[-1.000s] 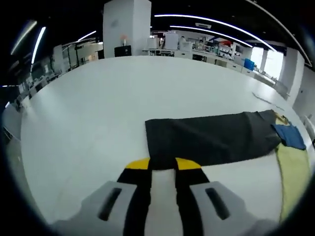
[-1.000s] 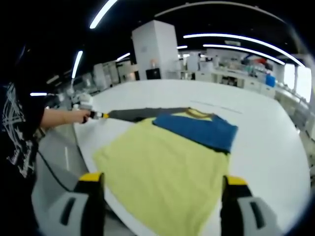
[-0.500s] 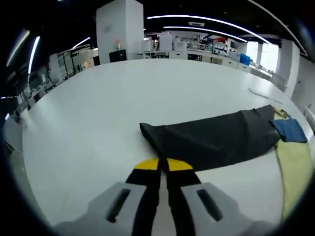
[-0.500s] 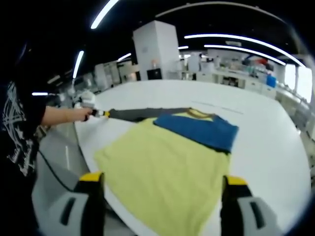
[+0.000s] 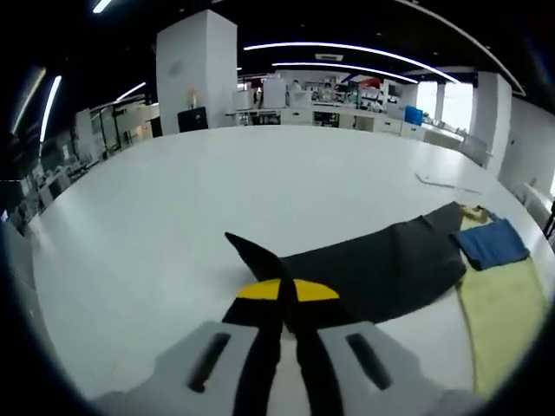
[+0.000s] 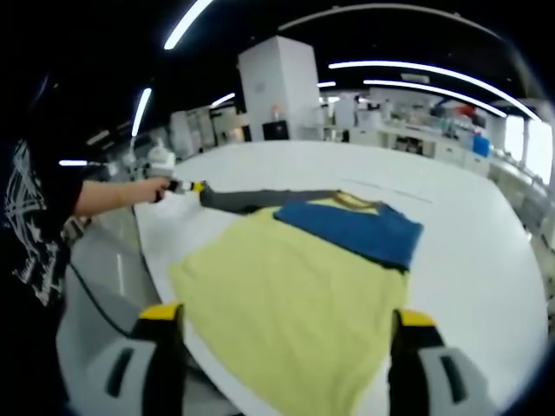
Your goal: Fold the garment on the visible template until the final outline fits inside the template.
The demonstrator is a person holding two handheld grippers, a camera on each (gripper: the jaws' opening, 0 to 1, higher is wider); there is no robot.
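Left gripper view: left claw [image 5: 287, 299] at lower centre of the frame, yellow-tipped jaws pressed together on the end of a dark grey sleeve [image 5: 373, 269], the cloth's corner rising in a peak just above the tips. From there, sleeve stretched toward the right of the frame across the white tabletop [image 5: 173, 208], meeting a blue sleeve [image 5: 490, 243] and the yellow body of the garment [image 5: 503, 312] at the right edge. Beyond the tabletop, at the top of the frame, a white pillar [image 5: 195, 69] and long ceiling lights.

Right gripper view: right claw [image 6: 286, 325] at the bottom of the frame, jaws standing wide apart, gripping nothing, one yellow tip at lower left and one at lower right. Between and above them, the yellow garment [image 6: 295, 303] spread flat in the middle of the frame, lying on the white tabletop [image 6: 468, 225]. Blue sleeve [image 6: 355, 227] folded across its upper part, right of centre. Dark grey sleeve [image 6: 251, 199] running from the collar area toward the left of the frame, its far end pinched in the left claw [image 6: 192, 185], held in a person's hand [image 6: 154, 187] at centre left. Person's forearm and a black printed shirt [image 6: 30, 234] along the left edge. Template outline not discernible under the cloth.
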